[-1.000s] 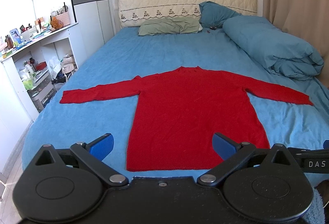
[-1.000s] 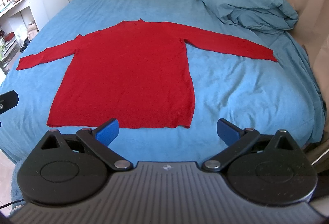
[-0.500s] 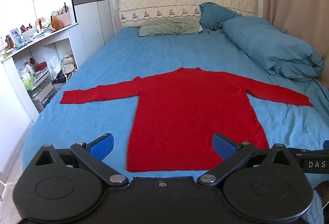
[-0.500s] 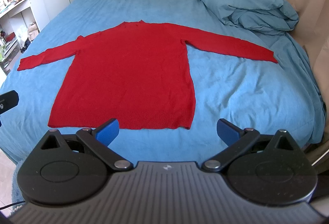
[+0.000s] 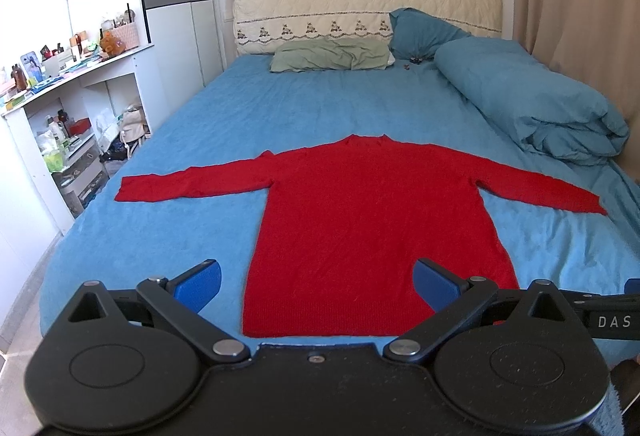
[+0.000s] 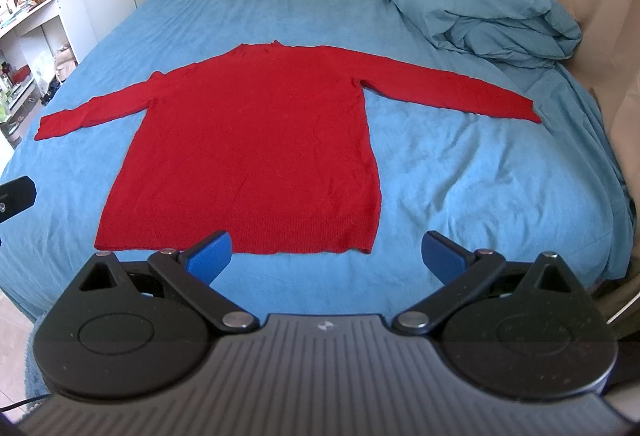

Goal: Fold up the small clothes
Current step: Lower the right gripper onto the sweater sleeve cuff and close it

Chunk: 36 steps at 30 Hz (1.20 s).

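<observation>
You have the red knitted long-sleeved sweater [image 5: 372, 220] spread flat on the bed's blue sheet [image 5: 248, 116], hem toward you and collar toward the headboard, both sleeves stretched straight out so every edge is free for folding. Your left tongs [image 5: 316, 282] hang just short of the hem, blue pads [image 5: 198, 284] spread wide and holding nothing. Your right tongs [image 6: 326, 254] hover off the hem's right corner, equally wide and empty. The rolled blue duvet [image 6: 472, 0] sits well beyond the sweater's right sleeve, probably pushed aside for room. No fold looks started yet.
</observation>
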Tool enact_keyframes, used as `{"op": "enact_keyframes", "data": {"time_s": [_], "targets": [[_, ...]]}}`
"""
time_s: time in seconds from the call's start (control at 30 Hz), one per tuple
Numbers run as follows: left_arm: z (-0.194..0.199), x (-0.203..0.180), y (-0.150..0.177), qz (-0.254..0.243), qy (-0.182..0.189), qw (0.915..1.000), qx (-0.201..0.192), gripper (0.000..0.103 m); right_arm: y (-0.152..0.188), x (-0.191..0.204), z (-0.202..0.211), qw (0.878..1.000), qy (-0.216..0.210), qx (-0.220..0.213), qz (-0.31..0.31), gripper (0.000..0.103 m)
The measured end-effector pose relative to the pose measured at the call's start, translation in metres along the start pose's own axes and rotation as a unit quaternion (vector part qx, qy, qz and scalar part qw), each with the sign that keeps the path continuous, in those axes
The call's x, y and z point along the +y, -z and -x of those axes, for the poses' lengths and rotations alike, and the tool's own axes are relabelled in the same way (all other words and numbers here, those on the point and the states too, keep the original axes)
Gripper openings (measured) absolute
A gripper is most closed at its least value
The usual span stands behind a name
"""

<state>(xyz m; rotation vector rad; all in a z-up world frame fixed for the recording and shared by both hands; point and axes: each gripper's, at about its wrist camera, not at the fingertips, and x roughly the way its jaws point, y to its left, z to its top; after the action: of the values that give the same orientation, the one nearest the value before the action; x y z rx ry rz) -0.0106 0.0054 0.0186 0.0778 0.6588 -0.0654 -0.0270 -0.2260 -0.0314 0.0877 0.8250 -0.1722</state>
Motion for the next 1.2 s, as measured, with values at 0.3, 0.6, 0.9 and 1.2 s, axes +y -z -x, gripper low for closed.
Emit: {"op": "enact_keyframes", "data": {"time_s": [0.3, 0.6, 0.9, 1.2], "targets": [[-0.066, -0.025, -0.064, -0.010, 0.011, 0.9998, -0.016, 0.103, -0.045, -0.035, -0.040, 0.999, 0.014, 0.001, -0.031, 0.103], [-0.225, -0.080, -0.151, -0.035, 0.063, 0.9968, -0.034, 0.103, -0.126, -0.121, -0.176, 0.994, 0.071, 0.003, -0.085, 0.103], [-0.357, -0.151, -0.201, -0.044, 0.106, 0.9934, 0.006, 0.103, -0.178, -0.232, -0.308, 0.979, 0.108, 0.011, -0.173, 0.103], [-0.460, -0.187, -0.197, -0.044, 0.075, 0.9942, 0.063, 0.103, -0.175, -0.335, -0.385, 0.948, 0.137, 0.000, -0.289, 0.103]]}}
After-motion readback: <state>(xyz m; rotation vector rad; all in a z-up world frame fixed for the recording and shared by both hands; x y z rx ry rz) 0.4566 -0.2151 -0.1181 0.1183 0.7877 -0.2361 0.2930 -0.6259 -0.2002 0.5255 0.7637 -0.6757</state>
